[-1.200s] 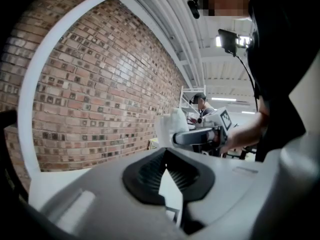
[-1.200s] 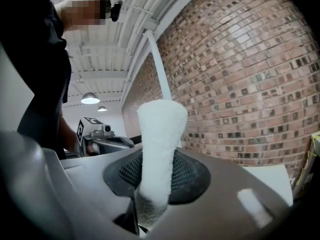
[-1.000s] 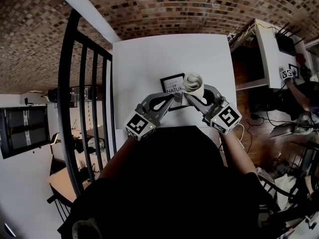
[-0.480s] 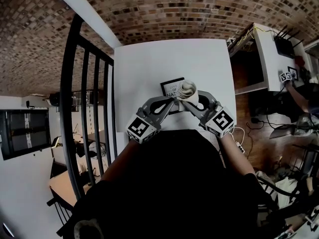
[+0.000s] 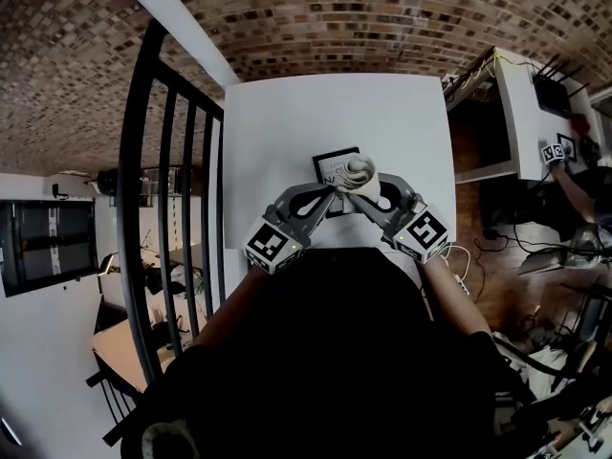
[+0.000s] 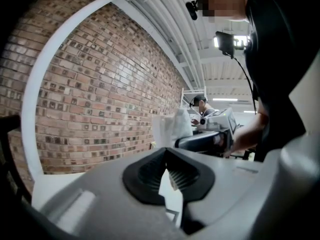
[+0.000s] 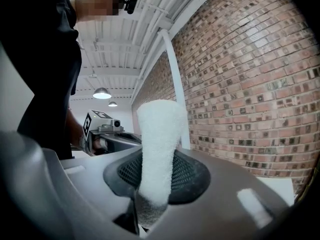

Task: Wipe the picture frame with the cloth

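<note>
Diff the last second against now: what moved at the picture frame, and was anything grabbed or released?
The rolled white cloth, clamped in the right gripper, slid left and slightly nearer the person across the black-edged picture frame, covering more of its print. Nothing was grabbed or released. Unchanged: the left gripper stays shut on the frame's near edge, and the frame remains on the white table.

Left gripper (image 6: 167, 173) jaws closed on picture frame (image 6: 172, 200) edge, cloth (image 6: 172, 126) and right gripper (image 6: 184, 143) beyond, brick wall (image 6: 100, 99) behind
</note>
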Available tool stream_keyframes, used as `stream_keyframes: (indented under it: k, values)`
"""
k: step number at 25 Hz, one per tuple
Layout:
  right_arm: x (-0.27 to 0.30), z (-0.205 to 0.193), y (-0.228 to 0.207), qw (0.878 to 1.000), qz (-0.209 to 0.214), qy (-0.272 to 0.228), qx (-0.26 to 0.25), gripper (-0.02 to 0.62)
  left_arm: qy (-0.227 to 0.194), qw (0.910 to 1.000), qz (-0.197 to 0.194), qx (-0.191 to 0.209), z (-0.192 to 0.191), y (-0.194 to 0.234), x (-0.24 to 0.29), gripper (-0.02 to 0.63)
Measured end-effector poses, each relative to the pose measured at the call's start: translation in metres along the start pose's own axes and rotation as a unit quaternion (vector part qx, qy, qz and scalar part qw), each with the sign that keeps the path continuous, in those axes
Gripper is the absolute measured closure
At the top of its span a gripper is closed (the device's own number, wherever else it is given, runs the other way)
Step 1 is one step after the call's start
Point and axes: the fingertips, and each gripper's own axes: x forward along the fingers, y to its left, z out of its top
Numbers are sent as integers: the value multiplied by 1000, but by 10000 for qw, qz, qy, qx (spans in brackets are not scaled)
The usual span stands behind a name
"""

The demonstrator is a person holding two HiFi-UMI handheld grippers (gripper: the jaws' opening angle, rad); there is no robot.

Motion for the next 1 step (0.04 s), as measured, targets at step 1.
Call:
stream_keyframes:
  k: [1]
  values:
    - [1, 0, 0, 10000, 8, 9, -15, 488, 8, 10000, 14, -4, -1, 0, -1, 606]
